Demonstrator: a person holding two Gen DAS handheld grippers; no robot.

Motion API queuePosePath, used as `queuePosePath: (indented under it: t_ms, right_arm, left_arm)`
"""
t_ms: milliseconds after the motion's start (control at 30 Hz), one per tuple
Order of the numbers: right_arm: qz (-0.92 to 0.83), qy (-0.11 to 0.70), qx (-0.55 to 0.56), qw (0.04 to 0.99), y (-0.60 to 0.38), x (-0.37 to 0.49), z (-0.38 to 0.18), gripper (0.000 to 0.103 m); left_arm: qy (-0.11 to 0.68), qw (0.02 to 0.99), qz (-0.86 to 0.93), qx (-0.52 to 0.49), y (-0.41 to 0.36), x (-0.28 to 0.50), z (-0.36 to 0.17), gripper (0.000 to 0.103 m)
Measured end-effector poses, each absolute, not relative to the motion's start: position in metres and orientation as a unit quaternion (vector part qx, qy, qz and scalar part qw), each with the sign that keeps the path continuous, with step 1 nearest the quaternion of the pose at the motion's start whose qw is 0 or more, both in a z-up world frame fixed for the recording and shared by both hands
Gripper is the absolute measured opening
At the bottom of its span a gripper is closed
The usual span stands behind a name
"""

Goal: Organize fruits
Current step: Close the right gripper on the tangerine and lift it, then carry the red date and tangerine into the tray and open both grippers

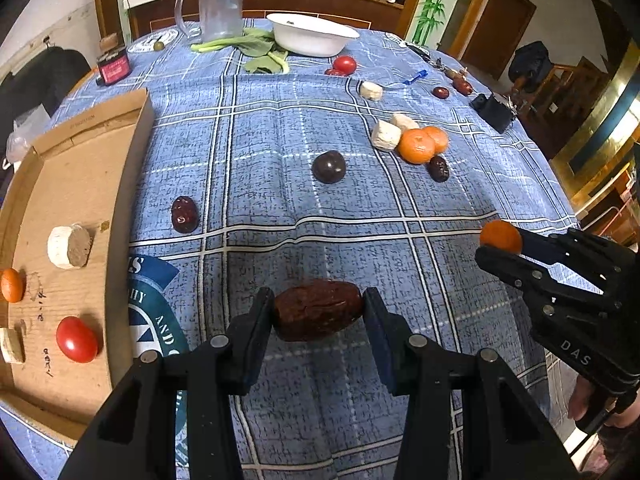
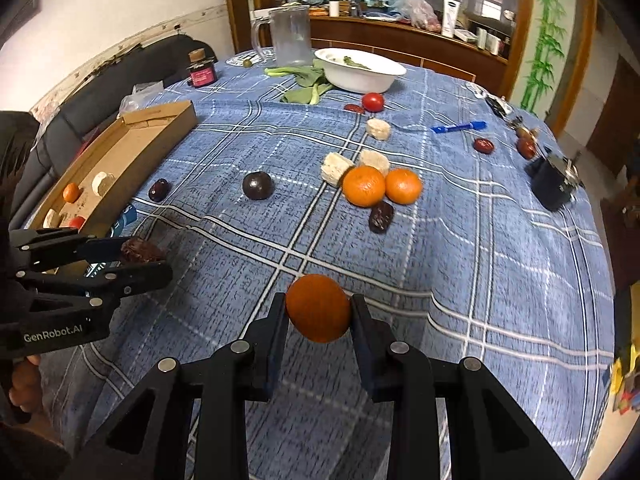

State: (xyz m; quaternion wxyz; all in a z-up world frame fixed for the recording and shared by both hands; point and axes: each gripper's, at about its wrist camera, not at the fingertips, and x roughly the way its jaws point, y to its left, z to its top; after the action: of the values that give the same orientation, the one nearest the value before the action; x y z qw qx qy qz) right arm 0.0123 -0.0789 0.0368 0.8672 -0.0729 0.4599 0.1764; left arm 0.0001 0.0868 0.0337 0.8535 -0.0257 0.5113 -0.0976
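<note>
Two tongs are loaded, each clamped on a fruit above the blue checked cloth of the bench (image 1: 304, 128). The left tongs (image 1: 318, 310) grip a wrinkled brown date (image 1: 318, 308) by its ends, just beside the cardboard tray (image 1: 136, 168). The right tongs (image 2: 319, 307) pinch a small orange (image 2: 318, 307) between their pads. In the tray lie a cherry tomato (image 1: 77, 339), a little orange fruit (image 1: 11, 285) and pale round slices (image 1: 68, 247). Farther out on the cloth sit a dark round fruit (image 2: 257, 185), two mandarins (image 2: 363, 185) touching each other with white chunks (image 2: 335, 168) behind them, and several dark red dates (image 2: 381, 217). A white bowl (image 2: 360, 76) stands near the far edge, leafy greens (image 2: 304, 80) beside it.
</note>
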Motion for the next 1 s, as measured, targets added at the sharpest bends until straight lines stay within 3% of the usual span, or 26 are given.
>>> queuePosePath:
  t_ms: [500,1000]
  right_arm:
    - [0.148,0.449,-0.058,0.879,-0.080,-0.002,0.055,0.033]
    - [0.178,0.440,-0.078,0.877,-0.030,0.011,0.065,0.033]
  left_arm:
    - [0.486,0.868,-0.103,-0.017,0.094,-0.006,0.062,0.044]
    - [0.461,0.884,-0.064,-0.038,0.149,-0.007,0.083,0.044]
